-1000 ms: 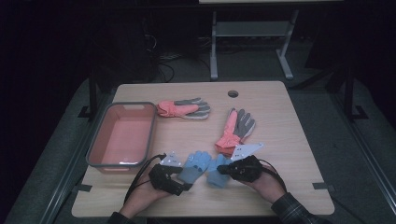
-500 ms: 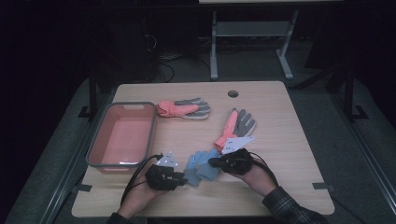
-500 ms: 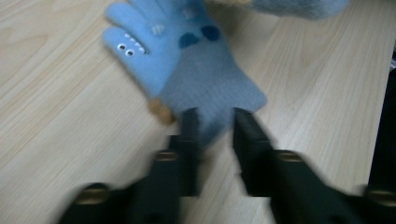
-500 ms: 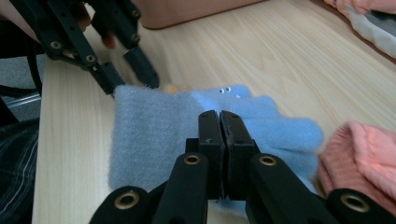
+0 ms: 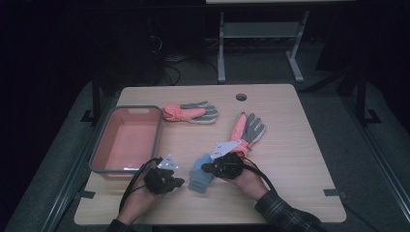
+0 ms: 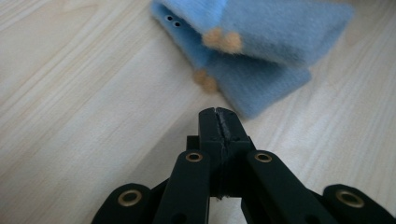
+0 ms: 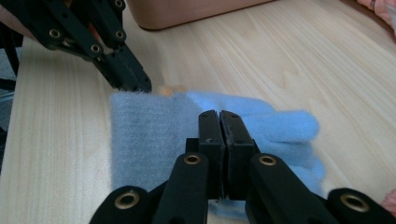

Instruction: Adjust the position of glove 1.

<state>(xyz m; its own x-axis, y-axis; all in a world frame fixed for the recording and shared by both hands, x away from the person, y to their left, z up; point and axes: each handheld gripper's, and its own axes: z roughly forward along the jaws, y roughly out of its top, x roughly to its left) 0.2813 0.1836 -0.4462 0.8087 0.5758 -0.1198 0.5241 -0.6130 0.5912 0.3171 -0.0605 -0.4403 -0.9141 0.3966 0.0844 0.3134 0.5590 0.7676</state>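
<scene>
Blue gloves (image 5: 200, 174) lie at lower centre, stacked for moving; the right gripper (image 5: 209, 168) sits over them, the left gripper (image 5: 178, 182) alongside, both jaws pressed together, empty.

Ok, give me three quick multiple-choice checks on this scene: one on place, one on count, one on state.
1. Where does the blue glove lie?
A. in the bin
B. on the table between the two tools
C. on the floor

2. How many pink-and-grey gloves lie on the table?
A. one
B. two
C. four

3. How do the left tool's jaws stand?
A. shut, with nothing between them
B. wide open
C. clamped on the bin's rim

Answers: 1 B, it rests on the wood between the left tool and the right tool. 2 B, one by the bin, one further right. 3 A, the jaws meet just short of the glove.
</scene>
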